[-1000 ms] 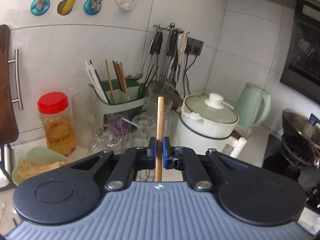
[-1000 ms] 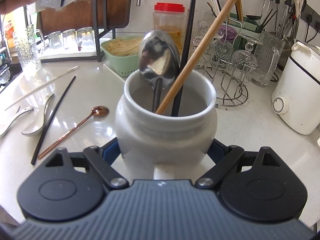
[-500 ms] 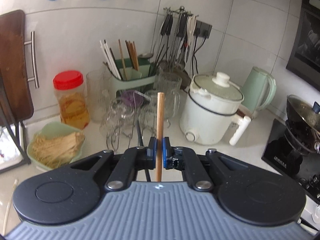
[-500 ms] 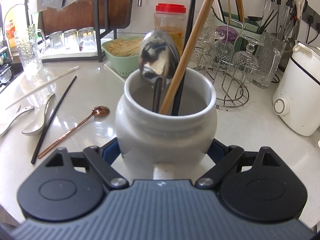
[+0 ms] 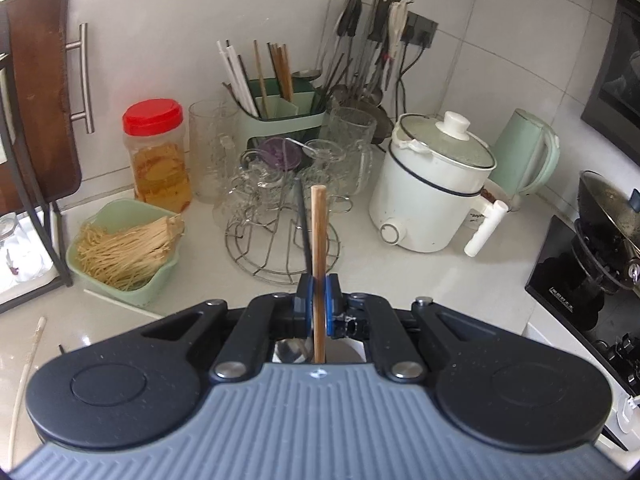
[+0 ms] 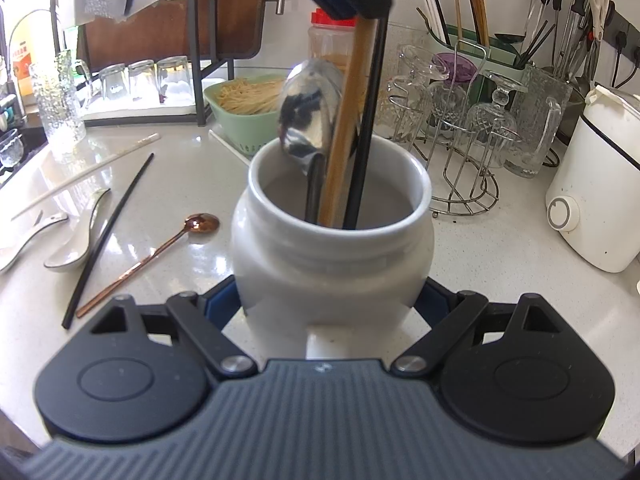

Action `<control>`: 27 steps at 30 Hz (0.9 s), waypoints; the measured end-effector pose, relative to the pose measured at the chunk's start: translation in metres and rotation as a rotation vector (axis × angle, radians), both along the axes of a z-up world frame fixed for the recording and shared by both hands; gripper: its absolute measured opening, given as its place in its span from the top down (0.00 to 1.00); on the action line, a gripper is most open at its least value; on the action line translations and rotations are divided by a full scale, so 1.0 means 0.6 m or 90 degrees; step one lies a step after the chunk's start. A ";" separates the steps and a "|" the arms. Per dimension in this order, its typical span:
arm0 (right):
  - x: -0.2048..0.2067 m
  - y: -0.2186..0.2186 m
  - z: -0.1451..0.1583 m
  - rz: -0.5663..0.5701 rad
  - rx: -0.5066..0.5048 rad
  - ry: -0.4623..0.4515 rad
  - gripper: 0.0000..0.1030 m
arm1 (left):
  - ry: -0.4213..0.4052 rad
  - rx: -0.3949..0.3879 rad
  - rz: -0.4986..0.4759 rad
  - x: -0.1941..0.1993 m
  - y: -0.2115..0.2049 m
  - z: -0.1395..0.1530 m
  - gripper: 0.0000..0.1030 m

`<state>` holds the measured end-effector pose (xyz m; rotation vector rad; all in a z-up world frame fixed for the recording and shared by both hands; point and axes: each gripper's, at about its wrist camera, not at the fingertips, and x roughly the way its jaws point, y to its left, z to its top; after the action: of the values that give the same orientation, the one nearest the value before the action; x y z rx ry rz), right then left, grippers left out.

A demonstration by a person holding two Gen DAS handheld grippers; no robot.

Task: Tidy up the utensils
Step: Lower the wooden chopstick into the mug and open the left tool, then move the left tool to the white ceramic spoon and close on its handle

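While the white counter point(image 6: 500, 248) carries everything, the biggest item on it in the right wrist view is the white cooker point(image 6: 596, 184) at the right edge, with a wire glass rack point(image 6: 460, 148) beside it holding upturned glasses. Centre frame: grey-white jar point(image 6: 332, 236), upright on the counter. Right gripper point(image 6: 332, 300) is clamped on the jar, one blue pad on each side of its lower body.

Inside the jar: a steel spoon point(image 6: 310, 116) standing bowl up, a black chopstick point(image 6: 370, 120), and a wooden chopstick point(image 6: 346, 132), steeply upright, with its lower end below the rim. Left gripper point(image 5: 317, 302) is closed on the wooden chopstick; in the left wrist view the stick passes between the two blue pads, its top end above them, its lower part running down toward the jar mouth just under the jaws. In the right wrist view that gripper shows as a dark block over the jar at the top edge.

Loose on the counter left of the jar: a second black chopstick point(image 6: 108, 236), a white chopstick point(image 6: 86, 176), a copper spoon point(image 6: 152, 256), a white soup spoon point(image 6: 76, 244). A green basket point(image 6: 236, 132) of noodles sits behind the jar.
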<state>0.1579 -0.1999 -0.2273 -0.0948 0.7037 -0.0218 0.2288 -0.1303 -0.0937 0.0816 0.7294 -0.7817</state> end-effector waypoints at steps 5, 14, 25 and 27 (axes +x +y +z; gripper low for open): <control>0.000 0.000 -0.001 -0.001 0.001 0.001 0.11 | 0.020 -0.006 0.015 0.007 0.010 0.010 0.89; 0.000 0.001 0.001 -0.006 0.000 0.001 0.11 | 0.024 0.014 0.051 -0.010 0.064 0.029 0.68; 0.002 0.003 0.002 -0.012 0.000 0.002 0.11 | 0.052 0.048 0.116 -0.038 0.154 0.006 0.68; 0.002 0.003 0.001 -0.013 0.000 0.000 0.11 | 0.058 0.062 0.129 -0.042 0.170 -0.007 0.68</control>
<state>0.1589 -0.1980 -0.2267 -0.0877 0.7050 -0.0407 0.2037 -0.0285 -0.0979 0.0601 0.8482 -0.5593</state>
